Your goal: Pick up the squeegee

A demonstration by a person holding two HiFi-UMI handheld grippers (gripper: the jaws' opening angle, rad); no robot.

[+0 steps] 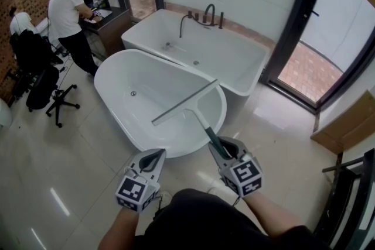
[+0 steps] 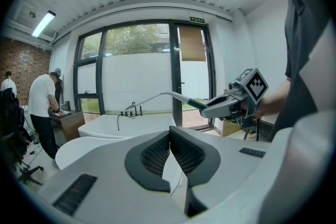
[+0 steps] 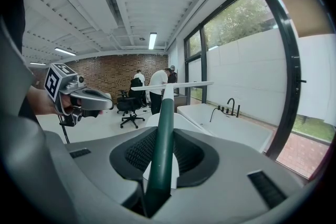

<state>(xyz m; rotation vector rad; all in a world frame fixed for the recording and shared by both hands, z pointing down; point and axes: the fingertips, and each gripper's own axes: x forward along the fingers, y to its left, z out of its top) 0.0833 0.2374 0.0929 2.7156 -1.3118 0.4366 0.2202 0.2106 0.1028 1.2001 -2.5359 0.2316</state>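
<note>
Standing nearest of the two tubs, the oval bathtub (image 1: 140, 93) is the landmark for everything that follows. The squeegee (image 1: 185, 102) is in the air over the bathtub's near right rim. Its long pale blade slants across above the basin, and its dark green handle runs back toward the person. It touches nothing but the gripper that carries it.

The right hand-held gripper (image 1: 221, 146), on the near side of the bathtub, has its jaws closed narrowly on that green handle, low down and far from the blade. The left hand-held gripper (image 1: 157, 153), also on the near side and left of the squeegee, has its jaws together at the tips with nothing between them.

The squeegee looks light and stiff, with a thin handle and a wide head. Held this far back, the blade's weight would likely try to tip or twist the handle in the pads. The handle looks smooth, so it may slip. A firmer hold would probably be nearer the head, on the handle and never on the soft blade edge.
</note>
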